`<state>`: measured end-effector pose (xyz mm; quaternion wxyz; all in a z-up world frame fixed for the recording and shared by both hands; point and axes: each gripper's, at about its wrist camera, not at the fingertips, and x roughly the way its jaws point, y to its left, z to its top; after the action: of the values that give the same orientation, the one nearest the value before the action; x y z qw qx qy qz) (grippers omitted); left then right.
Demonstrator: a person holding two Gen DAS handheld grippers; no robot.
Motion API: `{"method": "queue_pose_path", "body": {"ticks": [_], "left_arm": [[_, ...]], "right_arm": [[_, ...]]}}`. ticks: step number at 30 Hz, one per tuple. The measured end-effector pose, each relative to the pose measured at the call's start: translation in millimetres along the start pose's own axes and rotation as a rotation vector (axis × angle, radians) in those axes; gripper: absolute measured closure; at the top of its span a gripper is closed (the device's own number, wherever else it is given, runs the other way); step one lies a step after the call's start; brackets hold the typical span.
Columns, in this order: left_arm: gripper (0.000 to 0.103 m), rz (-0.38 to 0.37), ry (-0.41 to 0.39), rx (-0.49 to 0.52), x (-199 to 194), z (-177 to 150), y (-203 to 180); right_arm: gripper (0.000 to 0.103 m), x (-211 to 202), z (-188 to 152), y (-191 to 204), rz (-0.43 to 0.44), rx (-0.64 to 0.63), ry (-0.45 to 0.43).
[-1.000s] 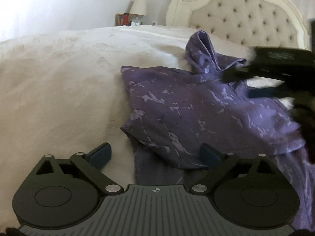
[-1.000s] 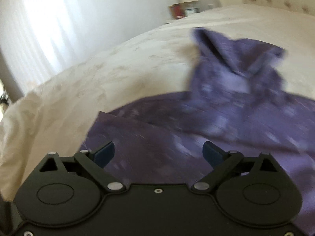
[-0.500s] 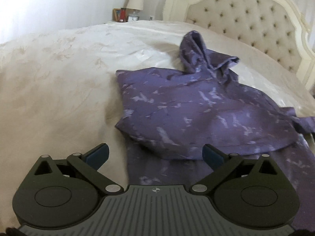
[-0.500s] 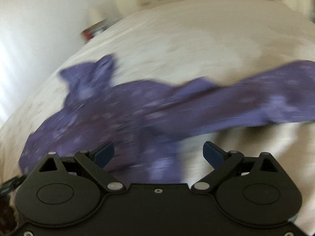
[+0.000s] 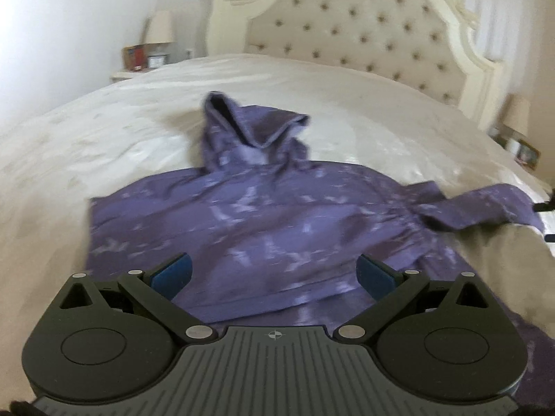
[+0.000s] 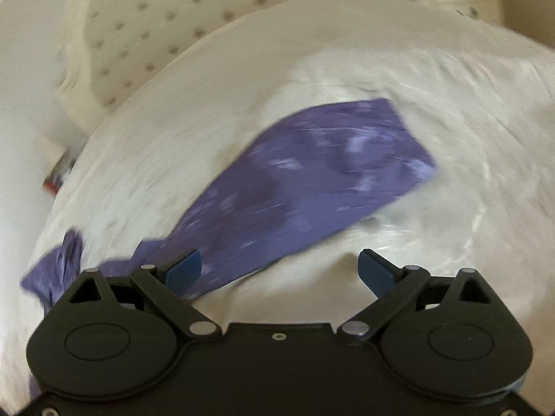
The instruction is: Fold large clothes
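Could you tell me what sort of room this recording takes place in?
Most likely a bedroom: the purple hoodie lies on a wide bed with a cream bedspread, a tufted headboard stands behind it, and a lamp sits on a nightstand beside it.

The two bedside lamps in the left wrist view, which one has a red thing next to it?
The far-left lamp; a red item stands beside it, none by the right-edge lamp.
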<state>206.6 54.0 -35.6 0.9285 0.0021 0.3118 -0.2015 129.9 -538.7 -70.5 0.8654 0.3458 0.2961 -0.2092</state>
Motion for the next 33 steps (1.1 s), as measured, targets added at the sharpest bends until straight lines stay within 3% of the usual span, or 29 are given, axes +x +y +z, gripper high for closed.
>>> {"method": "queue_pose_path", "body": {"ticks": [11,13,16,17,18,24,28,33], "left_arm": [[0.000,-0.046,0.069,0.065,31,-1,-44],[0.000,-0.046,0.081,0.069,36,-3,-46],[0.000,-0.047,0.092,0.063,39,-5,-46],[0.000,-0.047,0.097,0.057,41,-6,-45],[0.000,-0.046,0.100,0.052,41,-6,-44],[0.000,-0.034,0.107,0.028,44,-7,-33],[0.000,-0.031,0.105,0.001,44,-8,-25],[0.000,-0.024,0.095,-0.023,40,-10,-14]], "right_arm": [[0.009,28,17,-64,0.097,0.291,-0.084],[0.031,30,20,-69,0.112,0.315,-0.097],[0.054,32,23,-72,0.099,0.317,-0.093],[0.067,29,23,-70,0.094,0.306,-0.102],[0.074,26,24,-67,0.088,0.288,-0.116],[0.080,-7,45,-17,0.078,0.064,-0.216],[0.081,-30,58,40,0.159,-0.074,-0.247],[0.081,-45,49,125,0.276,-0.258,-0.234]]}}
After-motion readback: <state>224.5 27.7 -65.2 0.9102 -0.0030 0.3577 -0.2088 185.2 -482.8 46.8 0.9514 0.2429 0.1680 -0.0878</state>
